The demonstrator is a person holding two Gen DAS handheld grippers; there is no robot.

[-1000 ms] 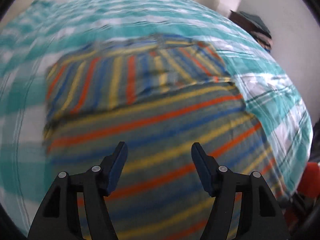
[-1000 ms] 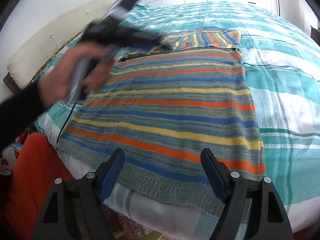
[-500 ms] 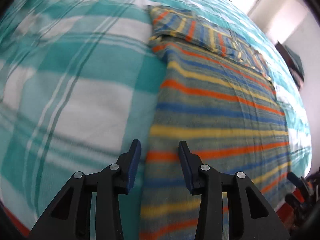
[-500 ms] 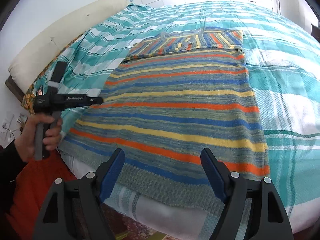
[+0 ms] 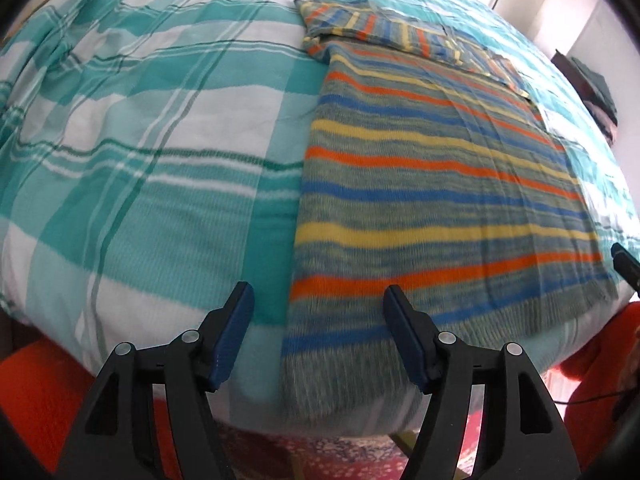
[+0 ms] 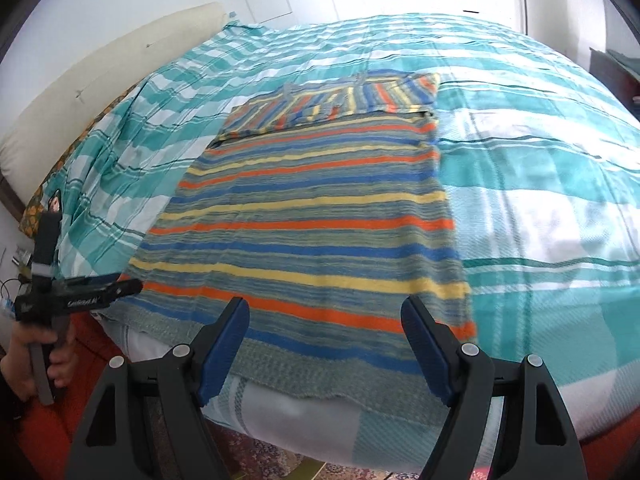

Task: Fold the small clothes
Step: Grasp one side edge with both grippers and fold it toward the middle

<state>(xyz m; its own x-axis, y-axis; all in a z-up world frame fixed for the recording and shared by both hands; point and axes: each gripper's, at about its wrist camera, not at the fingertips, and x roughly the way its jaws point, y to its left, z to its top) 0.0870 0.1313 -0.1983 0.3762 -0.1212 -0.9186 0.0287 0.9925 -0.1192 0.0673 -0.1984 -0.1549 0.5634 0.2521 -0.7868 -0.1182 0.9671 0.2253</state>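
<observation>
A striped knit sweater in grey-green, orange, blue and yellow lies flat on the bed, its sleeves folded across the far top. Its hem hangs over the near bed edge. It also shows in the right wrist view. My left gripper is open and empty, just off the hem's left corner. My right gripper is open and empty over the hem's right half. The left gripper in a hand shows at the sweater's left corner.
The bed has a teal and white plaid cover. A cream headboard runs along the left. Orange fabric lies below the bed edge. A dark shelf with folded cloth stands far right.
My left gripper has drawn back from above the sweater to the near bed edge at the hem's left corner, and its jaws have opened wider. My right gripper has stayed put.
</observation>
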